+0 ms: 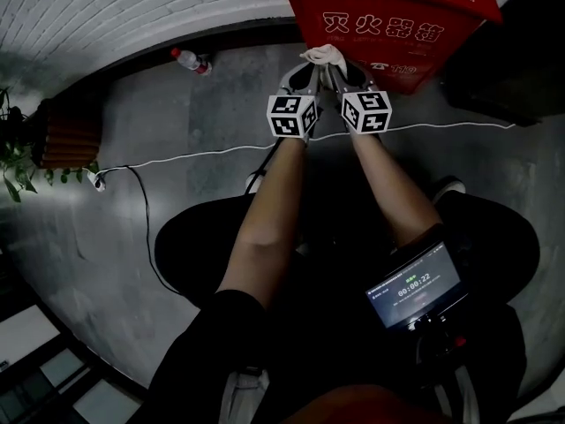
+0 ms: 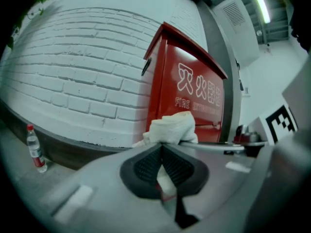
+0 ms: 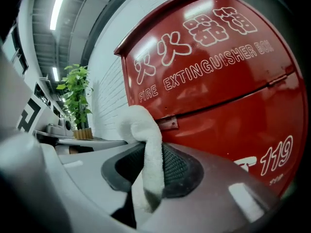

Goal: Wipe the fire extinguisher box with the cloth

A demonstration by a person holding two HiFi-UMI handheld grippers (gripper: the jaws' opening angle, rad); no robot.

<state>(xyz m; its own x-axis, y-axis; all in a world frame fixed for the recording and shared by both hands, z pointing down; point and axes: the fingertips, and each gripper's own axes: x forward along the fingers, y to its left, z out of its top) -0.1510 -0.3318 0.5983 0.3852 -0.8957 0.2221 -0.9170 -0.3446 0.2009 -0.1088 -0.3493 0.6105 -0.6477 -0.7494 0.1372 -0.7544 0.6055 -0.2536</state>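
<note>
Left gripper [image 1: 311, 67] and right gripper [image 1: 341, 67] both pinch the white cloth [image 1: 325, 56], bunched between them near the red fire extinguisher box [image 1: 388, 25] front. It looks soft, light and floppy, so a gathered fold grips best. Only the left gripper view shows a bottle [image 2: 35, 149] by the brick wall [image 2: 82, 76]; only the right shows a potted plant [image 3: 77, 98].

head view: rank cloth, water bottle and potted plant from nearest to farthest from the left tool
From the left tool:
1. cloth, clamped in its jaws, just ahead.
2. water bottle, on the floor to the left, by the wall.
3. potted plant, at the far left edge.
</note>
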